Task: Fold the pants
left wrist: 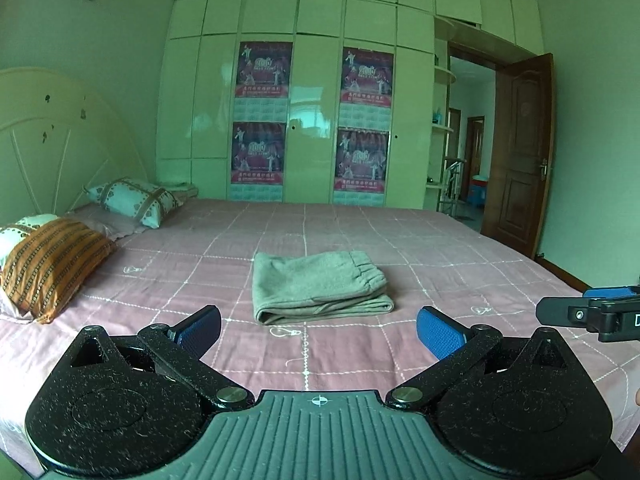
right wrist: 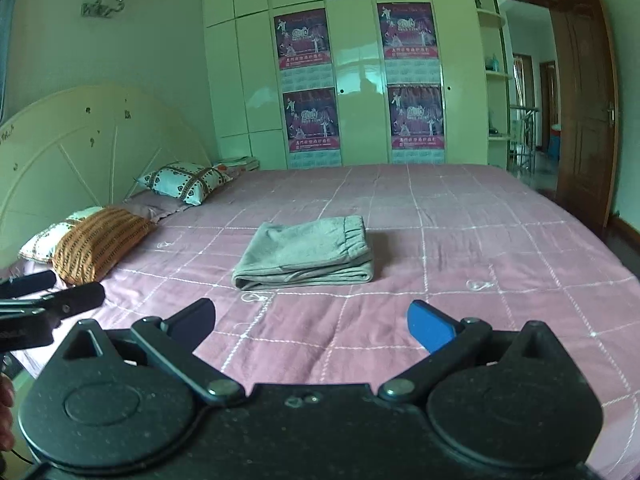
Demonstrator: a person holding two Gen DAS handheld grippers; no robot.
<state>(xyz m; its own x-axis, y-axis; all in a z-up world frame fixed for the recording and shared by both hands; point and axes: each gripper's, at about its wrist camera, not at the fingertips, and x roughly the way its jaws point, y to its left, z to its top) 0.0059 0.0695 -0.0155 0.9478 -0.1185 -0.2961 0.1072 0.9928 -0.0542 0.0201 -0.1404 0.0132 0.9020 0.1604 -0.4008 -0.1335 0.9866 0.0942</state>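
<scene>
The grey pants lie folded into a compact rectangle on the pink checked bedspread, elastic waistband to the right. They also show in the right wrist view. My left gripper is open and empty, held back from the near edge of the pants. My right gripper is open and empty, also short of the pants. The right gripper's side shows at the right edge of the left wrist view. The left gripper's side shows at the left edge of the right wrist view.
An orange striped pillow and a patterned pillow lie by the headboard on the left. A white wardrobe with posters stands behind the bed. A brown door stands open at the right.
</scene>
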